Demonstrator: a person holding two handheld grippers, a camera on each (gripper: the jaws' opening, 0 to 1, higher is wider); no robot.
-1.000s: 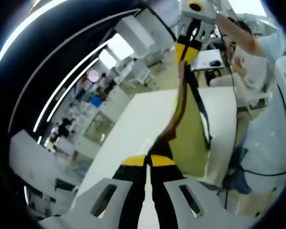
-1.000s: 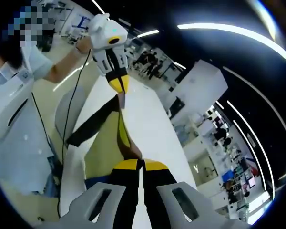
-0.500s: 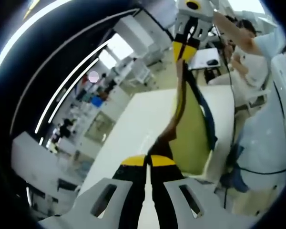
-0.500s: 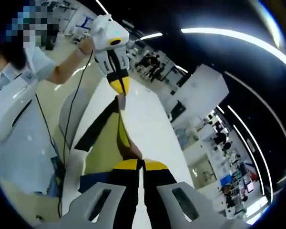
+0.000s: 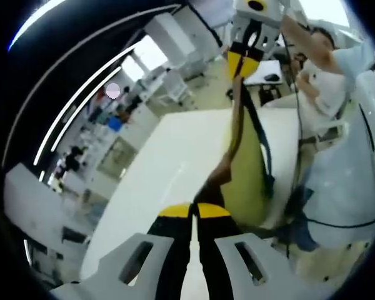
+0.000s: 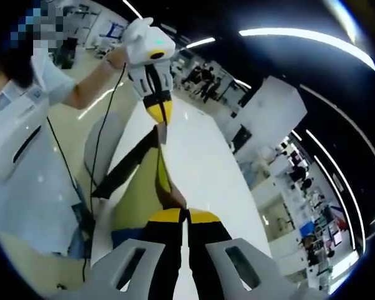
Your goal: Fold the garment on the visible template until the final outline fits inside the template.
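White table below; both tools pinch the garment (stretched taut).

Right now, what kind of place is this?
Probably a large open lab or workshop hall: long ceiling light strips, rows of white workstations with people in the background, and a big white table under the held garment.

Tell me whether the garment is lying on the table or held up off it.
Held up. The garment stretches taut between the left gripper and the right gripper, both shut on its edge, hanging above the white table.
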